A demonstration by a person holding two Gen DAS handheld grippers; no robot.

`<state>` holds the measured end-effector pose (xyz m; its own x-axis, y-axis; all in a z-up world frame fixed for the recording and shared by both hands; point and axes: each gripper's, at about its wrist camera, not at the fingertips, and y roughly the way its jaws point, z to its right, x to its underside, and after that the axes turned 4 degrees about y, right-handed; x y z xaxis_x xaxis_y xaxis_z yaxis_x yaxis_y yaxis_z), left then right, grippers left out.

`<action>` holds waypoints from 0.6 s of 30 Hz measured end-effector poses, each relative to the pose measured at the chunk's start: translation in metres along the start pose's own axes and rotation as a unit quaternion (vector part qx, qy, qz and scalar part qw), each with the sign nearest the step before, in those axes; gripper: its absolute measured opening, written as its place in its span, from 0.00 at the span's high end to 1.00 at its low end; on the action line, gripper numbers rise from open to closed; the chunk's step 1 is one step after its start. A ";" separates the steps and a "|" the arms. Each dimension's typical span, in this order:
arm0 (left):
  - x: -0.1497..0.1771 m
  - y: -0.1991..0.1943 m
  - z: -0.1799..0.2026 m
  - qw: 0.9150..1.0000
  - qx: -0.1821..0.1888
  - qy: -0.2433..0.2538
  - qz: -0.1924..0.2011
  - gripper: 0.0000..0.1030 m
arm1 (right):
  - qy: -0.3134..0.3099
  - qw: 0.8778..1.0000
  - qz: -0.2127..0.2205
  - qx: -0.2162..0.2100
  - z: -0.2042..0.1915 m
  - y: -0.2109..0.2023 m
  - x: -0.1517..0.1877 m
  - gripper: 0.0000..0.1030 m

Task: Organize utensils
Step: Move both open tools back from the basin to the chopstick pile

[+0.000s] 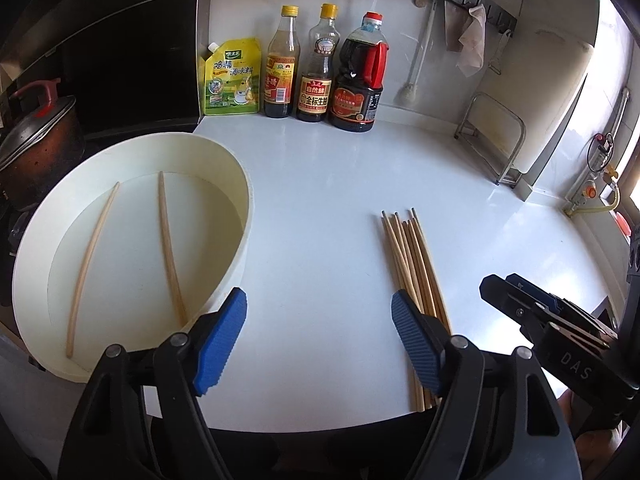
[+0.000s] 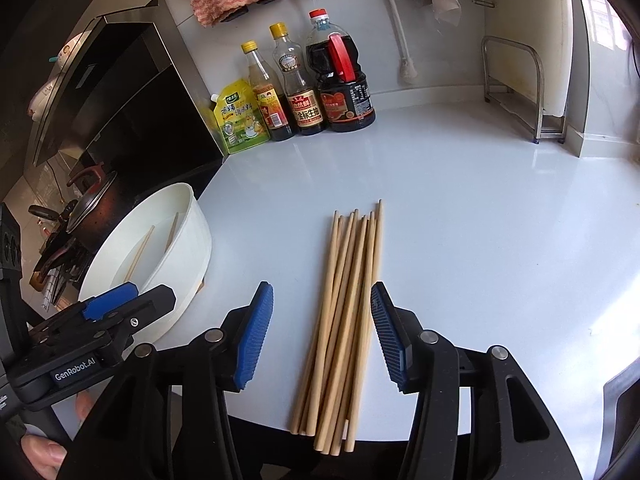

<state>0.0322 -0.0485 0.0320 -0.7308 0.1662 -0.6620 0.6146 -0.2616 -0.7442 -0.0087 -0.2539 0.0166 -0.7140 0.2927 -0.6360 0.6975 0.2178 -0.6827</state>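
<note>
Both blue-padded tongs gape wide, empty: right gripper (image 2: 322, 338) straddles the pale wooden chopstick bundle (image 2: 344, 320) overhanging the white counter's (image 2: 460, 220) front edge; left gripper (image 1: 318, 344) hovers beside the round white tub (image 1: 240, 184).

Three sauce bottles (image 1: 320, 68) and a yellow pouch (image 1: 231, 77) are standing against the wall; a lidded pot (image 1: 38, 148) is sitting left.

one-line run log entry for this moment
left gripper open, empty | right gripper open over chopstick pile | two chopsticks in white bin | next: likely grasp pile
</note>
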 end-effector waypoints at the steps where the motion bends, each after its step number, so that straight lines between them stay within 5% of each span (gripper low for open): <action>1: 0.000 0.002 0.002 1.000 0.000 0.001 -0.002 0.29 | 0.002 1.000 -0.001 0.002 0.003 0.001 0.000 0.52; 18: 0.005 0.045 0.027 0.999 0.007 0.009 -0.042 0.29 | 0.016 0.998 -0.043 0.044 0.045 0.037 0.011 0.51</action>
<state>0.0483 -0.0852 -0.0026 -0.7743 0.2050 -0.5987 0.5469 -0.2592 -0.7960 0.0069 -0.2848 -0.0321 -0.7680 0.3069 -0.5622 0.6241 0.1614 -0.7645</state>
